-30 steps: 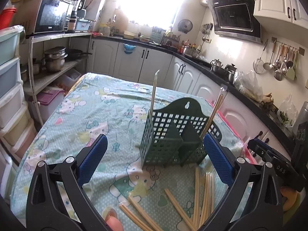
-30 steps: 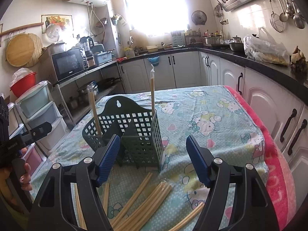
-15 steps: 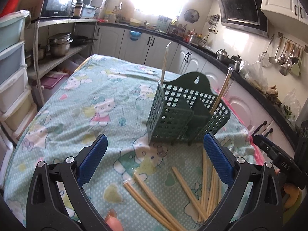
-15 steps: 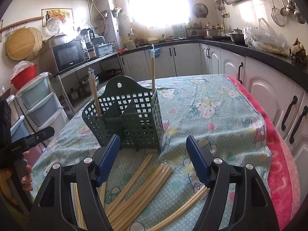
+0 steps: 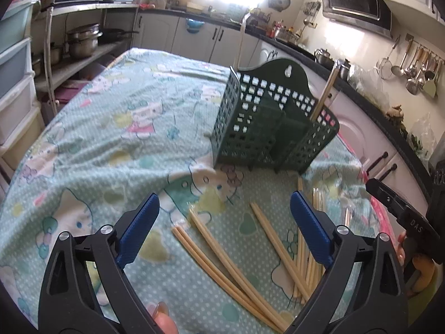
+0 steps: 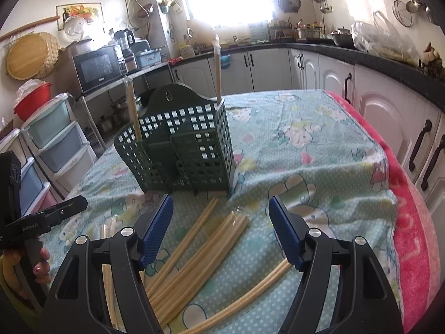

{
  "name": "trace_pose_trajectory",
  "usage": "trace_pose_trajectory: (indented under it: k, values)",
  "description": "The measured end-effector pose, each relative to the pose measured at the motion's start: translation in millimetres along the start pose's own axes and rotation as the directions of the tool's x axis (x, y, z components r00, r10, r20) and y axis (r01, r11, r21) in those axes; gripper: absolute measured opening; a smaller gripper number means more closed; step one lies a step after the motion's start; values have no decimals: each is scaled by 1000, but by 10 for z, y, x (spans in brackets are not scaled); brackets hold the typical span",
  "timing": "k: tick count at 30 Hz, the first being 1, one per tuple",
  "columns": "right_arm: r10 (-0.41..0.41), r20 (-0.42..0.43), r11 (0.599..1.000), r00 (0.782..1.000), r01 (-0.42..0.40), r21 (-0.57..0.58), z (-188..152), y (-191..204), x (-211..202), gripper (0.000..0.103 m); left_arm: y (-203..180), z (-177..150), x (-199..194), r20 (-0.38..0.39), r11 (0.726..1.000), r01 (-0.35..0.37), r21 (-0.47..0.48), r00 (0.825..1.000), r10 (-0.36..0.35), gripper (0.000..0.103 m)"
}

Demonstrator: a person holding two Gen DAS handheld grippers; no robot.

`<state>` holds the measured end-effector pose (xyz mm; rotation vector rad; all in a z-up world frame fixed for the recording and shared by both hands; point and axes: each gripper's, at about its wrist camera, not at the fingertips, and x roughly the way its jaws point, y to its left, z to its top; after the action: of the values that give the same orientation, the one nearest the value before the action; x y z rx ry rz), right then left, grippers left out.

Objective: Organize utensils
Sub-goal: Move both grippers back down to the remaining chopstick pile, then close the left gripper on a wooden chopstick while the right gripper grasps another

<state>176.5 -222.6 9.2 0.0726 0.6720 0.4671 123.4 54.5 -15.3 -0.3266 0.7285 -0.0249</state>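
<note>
Counter (image 5: 111, 139): covered by a patterned cloth.
Holder (image 5: 267, 122): upright at frame centre; two chopsticks (image 6: 133, 111) stood near-vertical inside.
Loose chopsticks (image 5: 228, 261): laid flat, lower centre, long axes towards the holder.
Left gripper (image 5: 224, 228): wide, just narrowed slightly, nothing held.
Right gripper (image 6: 221, 231): parted, nothing held.

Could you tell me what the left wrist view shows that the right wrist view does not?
Only the left wrist view shows the open left hand-held gripper and ladles on a wall rail. Only the right wrist view shows the open right hand-held gripper, a red basin and a pink table edge. Both show the green holder with upright chopsticks and loose chopsticks on the cloth.
</note>
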Motion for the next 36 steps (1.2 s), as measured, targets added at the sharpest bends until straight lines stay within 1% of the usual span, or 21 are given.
trace_pose_trajectory:
  k: [2, 4, 5, 7, 10, 13, 19, 24, 29, 31, 36]
  values:
    - [0, -16, 1000, 1000, 0, 3, -31, -15, 32, 68, -3, -43, 48, -27, 1000, 5, -1, 1000, -5, 83]
    - [-1, -36, 1000, 999, 1, 1, -58, -15, 71, 61, 3, -95, 106, -57, 1000, 19, -10, 998, -20, 76]
    - [1, -46, 1000, 999, -1, 0, -74, -15, 92, 60, 3, -113, 125, -71, 1000, 25, -14, 997, -26, 74]
    - [1, -57, 1000, 998, -1, 2, -98, -17, 121, 56, 23, -158, 172, -99, 999, 30, -23, 995, -32, 66]
    - [6, -66, 1000, 998, -5, 4, -114, -7, 146, 54, 69, -196, 255, -146, 998, 34, -49, 988, -41, 55]
    - [7, -68, 1000, 998, -7, 3, -112, -11, 158, 53, 87, -211, 314, -169, 998, 32, -61, 985, -42, 52]
    - [-9, -92, 1000, 996, 9, 1, -87, -27, 244, 51, 82, -161, 450, -206, 998, 12, -60, 978, -24, 51]
    - [-26, -146, 1000, 989, 27, 3, -89, -74, 403, 47, 65, -135, 630, -246, 998, 1, -60, 969, -16, 51]
    - [-17, -225, 998, 974, 30, 52, -131, -169, 633, 41, 49, -70, 715, -249, 998, -14, -53, 969, 1, 51]
    - [-12, -247, 997, 969, 32, 75, -135, -210, 716, 37, 41, -53, 745, -248, 999, -27, -44, 969, 16, 42]
    - [4, -260, 990, 966, 32, 134, -88, -301, 859, 37, 87, -9, 788, -244, 998, -41, -51, 969, 27, 29]
